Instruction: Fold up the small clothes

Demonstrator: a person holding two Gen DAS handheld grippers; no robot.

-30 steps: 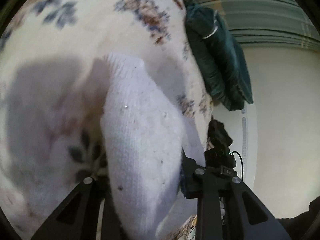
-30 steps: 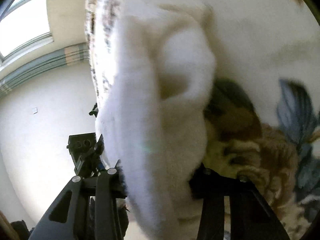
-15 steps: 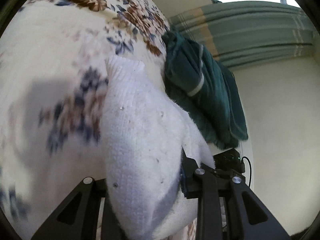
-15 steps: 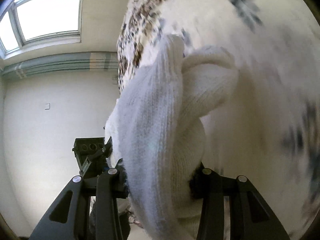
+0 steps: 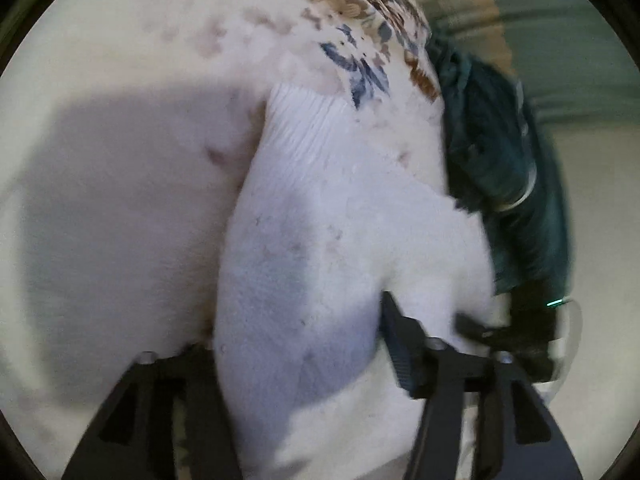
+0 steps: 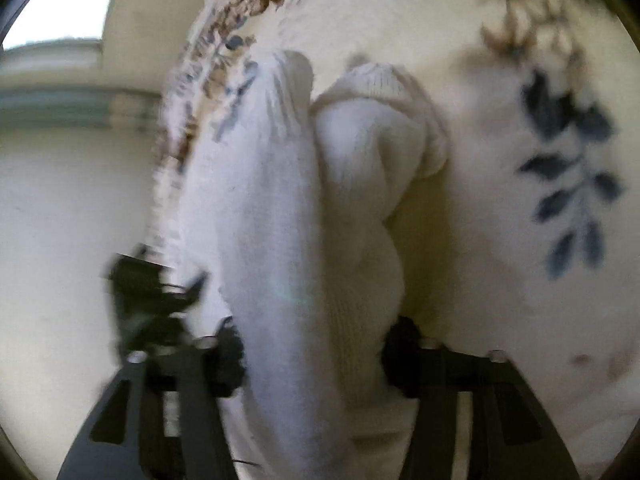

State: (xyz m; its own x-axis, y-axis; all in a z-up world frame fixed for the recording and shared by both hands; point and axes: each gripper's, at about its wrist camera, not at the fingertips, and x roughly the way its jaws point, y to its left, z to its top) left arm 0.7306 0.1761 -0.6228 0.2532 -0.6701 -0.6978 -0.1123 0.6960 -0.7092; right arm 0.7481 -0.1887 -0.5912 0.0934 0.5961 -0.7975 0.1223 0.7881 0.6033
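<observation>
Item: white sock (image 5: pixel 304 240), lying on the flowered bedspread (image 5: pixel 132 208), one end between each tool's jaws. Left gripper (image 5: pixel 292 344): jaws have just been opening and now stand spread, the right-hand one clear of the knit. Right gripper (image 6: pixel 316 340): likewise just opening, the bunched sock still between its jaws, contact unclear through blur. Dark green garment (image 5: pixel 504 168) nearby. Judgement: sock being released at its place.
</observation>
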